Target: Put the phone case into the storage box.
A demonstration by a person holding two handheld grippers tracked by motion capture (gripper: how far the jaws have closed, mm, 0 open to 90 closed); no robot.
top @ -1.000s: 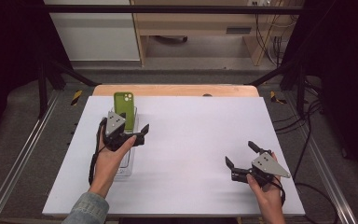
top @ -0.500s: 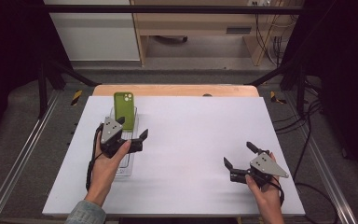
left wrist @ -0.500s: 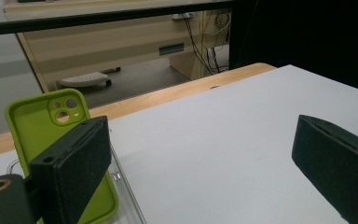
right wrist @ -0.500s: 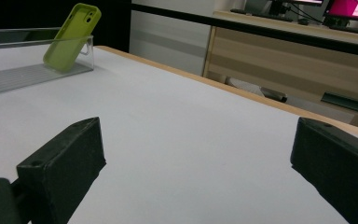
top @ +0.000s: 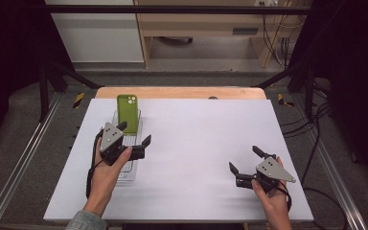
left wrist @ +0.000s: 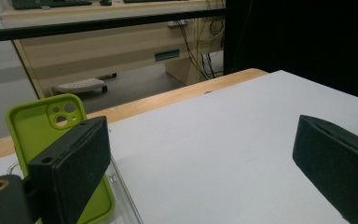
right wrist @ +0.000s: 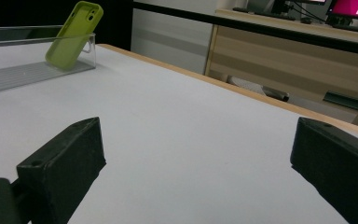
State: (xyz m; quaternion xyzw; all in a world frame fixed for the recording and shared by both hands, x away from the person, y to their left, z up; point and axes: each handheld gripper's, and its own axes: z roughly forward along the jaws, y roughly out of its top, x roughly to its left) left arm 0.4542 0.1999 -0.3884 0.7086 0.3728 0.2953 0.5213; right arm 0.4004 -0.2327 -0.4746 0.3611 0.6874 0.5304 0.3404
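Left gripper has slid down-frame since 1 second ago, jaws spread wide, holding nothing.
Lower right, the right gripper gapes empty; upper left, the green phone case leans in its clear tray.

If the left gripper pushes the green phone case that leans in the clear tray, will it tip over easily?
Probably yes. The green phone case stands tilted against the end wall of the clear tray, so a light push could make it slide or fall flat. It looks like an empty shell, thus likely light and somewhat flexible. The left gripper, open, is close beside it.
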